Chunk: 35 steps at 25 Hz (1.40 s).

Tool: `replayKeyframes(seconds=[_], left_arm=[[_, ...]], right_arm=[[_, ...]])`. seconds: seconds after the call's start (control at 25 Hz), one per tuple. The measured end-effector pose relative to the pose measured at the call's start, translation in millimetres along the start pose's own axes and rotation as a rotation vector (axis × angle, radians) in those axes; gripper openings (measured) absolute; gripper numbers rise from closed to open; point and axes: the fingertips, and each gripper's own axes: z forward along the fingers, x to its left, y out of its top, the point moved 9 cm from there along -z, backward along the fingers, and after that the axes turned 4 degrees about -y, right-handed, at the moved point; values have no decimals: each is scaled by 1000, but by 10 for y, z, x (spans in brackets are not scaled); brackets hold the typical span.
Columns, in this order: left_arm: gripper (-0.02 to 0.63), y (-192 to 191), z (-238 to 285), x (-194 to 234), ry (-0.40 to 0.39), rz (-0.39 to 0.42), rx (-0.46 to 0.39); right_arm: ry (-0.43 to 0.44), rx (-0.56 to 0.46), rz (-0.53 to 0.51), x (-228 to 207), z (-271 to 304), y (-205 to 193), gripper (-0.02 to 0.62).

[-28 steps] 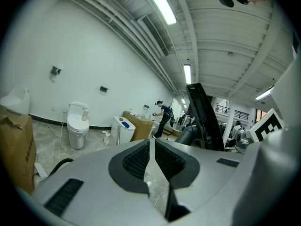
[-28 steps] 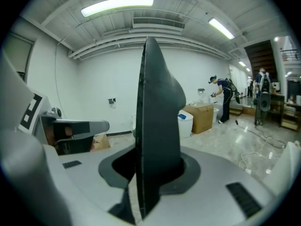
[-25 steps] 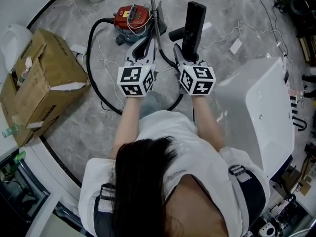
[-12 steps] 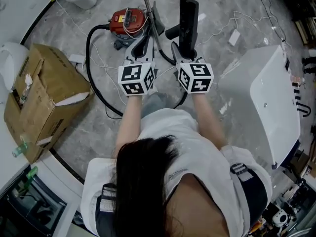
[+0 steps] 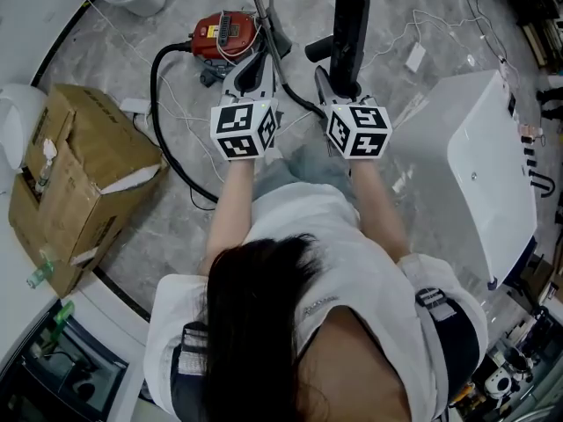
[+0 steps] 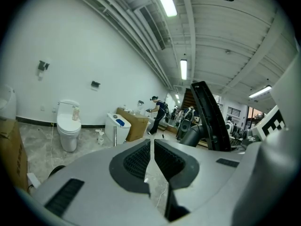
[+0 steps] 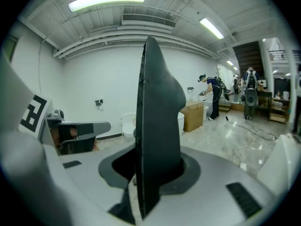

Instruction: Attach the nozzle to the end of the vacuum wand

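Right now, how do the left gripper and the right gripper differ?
The left gripper is empty, its jaws all but together and closing; the right gripper is clamped on the black nozzle, jaws spread by its body. In the head view the left gripper sits next to the metal wand; the right gripper is farther from it. Both are held out side by side, pointing forward.

The nozzle (image 5: 349, 26), a long, flat black piece with a round socket stub jutting from one side, is held upright above the floor. Its lower end is clamped between the jaws of the right claw (image 5: 339, 86). The vacuum wand (image 5: 262, 20), a thin silver tube, is seen slanting just to the nozzle's left, apart from it. The two are not yet joined.
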Motion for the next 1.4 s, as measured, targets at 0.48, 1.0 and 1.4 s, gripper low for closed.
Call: replayKeyframes(seconds=[0.48, 1.0, 1.4], left_arm=[[26, 136, 71, 63, -33, 45, 13], [18, 188, 322, 253, -25, 47, 22], [18, 378, 1089, 566, 49, 45, 10]], right_arm=[[-36, -41, 26, -7, 38, 106, 124], [5, -69, -1, 14, 412, 264, 124], [76, -103, -33, -243, 1293, 656, 124]])
